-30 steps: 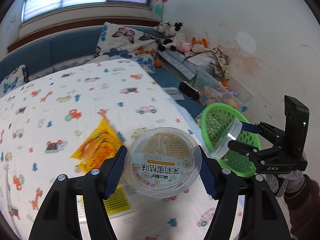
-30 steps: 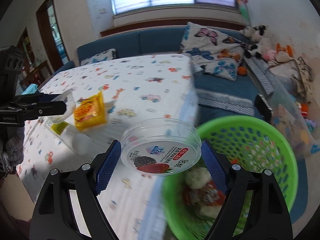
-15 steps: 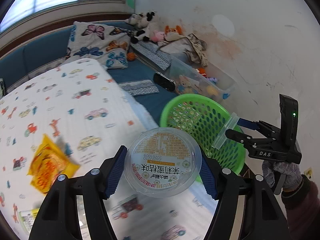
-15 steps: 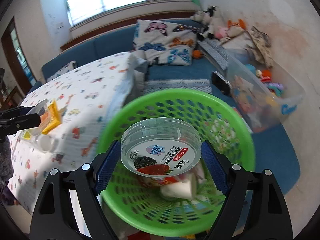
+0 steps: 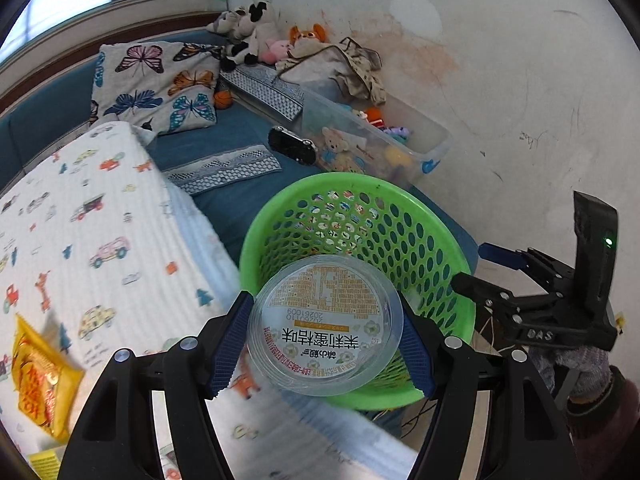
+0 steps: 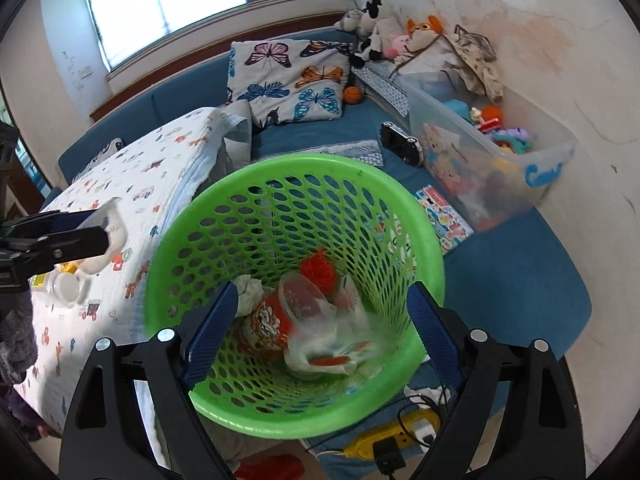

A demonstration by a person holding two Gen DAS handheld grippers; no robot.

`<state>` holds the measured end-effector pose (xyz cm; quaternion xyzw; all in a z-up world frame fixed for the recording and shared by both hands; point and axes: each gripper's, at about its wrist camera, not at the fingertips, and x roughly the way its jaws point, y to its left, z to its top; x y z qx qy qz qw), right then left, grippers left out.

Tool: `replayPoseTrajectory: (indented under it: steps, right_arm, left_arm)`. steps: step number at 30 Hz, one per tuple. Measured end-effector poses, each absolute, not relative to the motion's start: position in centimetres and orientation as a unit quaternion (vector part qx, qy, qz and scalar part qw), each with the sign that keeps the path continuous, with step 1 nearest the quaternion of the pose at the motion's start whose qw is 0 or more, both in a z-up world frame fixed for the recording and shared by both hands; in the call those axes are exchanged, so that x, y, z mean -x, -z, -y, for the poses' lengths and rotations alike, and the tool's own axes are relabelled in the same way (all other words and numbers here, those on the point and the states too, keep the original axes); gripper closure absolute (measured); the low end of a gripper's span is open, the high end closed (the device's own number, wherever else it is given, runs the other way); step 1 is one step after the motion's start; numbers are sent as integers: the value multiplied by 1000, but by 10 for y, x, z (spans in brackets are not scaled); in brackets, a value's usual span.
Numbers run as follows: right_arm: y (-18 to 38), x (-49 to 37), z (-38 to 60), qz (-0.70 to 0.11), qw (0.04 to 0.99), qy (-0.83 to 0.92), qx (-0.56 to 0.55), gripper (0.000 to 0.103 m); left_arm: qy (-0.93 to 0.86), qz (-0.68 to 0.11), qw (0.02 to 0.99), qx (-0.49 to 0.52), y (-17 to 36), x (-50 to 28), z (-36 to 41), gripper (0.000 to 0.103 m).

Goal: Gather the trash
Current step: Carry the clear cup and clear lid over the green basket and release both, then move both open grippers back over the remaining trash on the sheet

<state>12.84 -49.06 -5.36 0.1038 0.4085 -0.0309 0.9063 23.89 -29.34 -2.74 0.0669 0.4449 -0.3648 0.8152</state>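
My left gripper (image 5: 324, 320) is shut on a clear round plastic tub (image 5: 324, 344) with an orange label, held over the near rim of the green mesh basket (image 5: 436, 236). My right gripper (image 6: 322, 292) hangs over the same basket (image 6: 280, 168); its jaws are opening and nothing is between them. A clear tub with a fruit label (image 6: 332, 344) lies blurred in the basket on top of other trash. In the left wrist view the right gripper (image 5: 476, 268) stands empty at the basket's right. The left gripper (image 6: 100, 230) shows at the left edge of the right wrist view.
A yellow snack packet (image 5: 36, 384) lies on the bed's car-print sheet (image 5: 100, 240). Behind the basket are a clear toy bin (image 6: 500, 160), a black toy car (image 5: 292, 146) and a butterfly pillow (image 6: 288, 80). A yellow power strip (image 6: 400, 432) lies on the floor.
Both grippers swung from over the bed to the green basket. The right gripper opened and let go of its clear tub, which dropped in. The left still holds its tub.
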Motion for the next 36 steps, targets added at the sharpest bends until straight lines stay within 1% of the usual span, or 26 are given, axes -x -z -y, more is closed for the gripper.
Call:
replayPoseTrajectory:
  steps: [7,14,18,25,36]
  right_arm:
    - [50,-114,492,-399,910,27,-114,17]
    - [48,-107,487,-393,912,16,-118,17]
    - [47,-107,484,-391,913,11,-120,17]
    - [43,-106,470,-389,914,-5,-117,17]
    - [34,-114,428,-383,917,-45,-99,16]
  left_arm:
    - [366,-450,811,-71,33,-244,312,37]
    - [370,-456,807,-65,36,-244,318,29]
    - [371,-456,807,-62,36,-239,313,28]
    - [363,-444,817,-56,33,-228,286,28]
    - [333,-437,835,-28,34,-207,211,28]
